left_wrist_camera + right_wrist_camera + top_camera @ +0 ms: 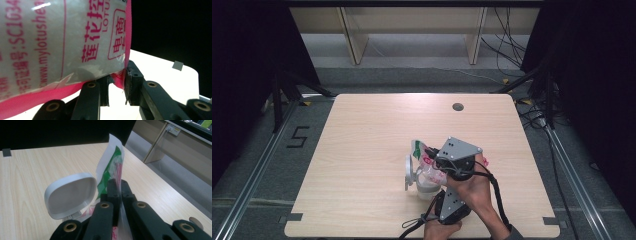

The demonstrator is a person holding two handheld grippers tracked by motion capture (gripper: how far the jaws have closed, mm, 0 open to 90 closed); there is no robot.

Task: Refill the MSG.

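— Fingers first: what are both grippers doing?
— Right gripper is pressed tight on the bag near its top; left gripper pinches its pink bottom seam.
— Where's the bag?
— Tipped over the open container, mid-table.
— Handling?
— Probably soft, slippery film with shifting powder; grip the seams. One bag, one container, one hinged lid.

My right gripper was squeezed tight shut. My left gripper pinched too, just below my right hand.
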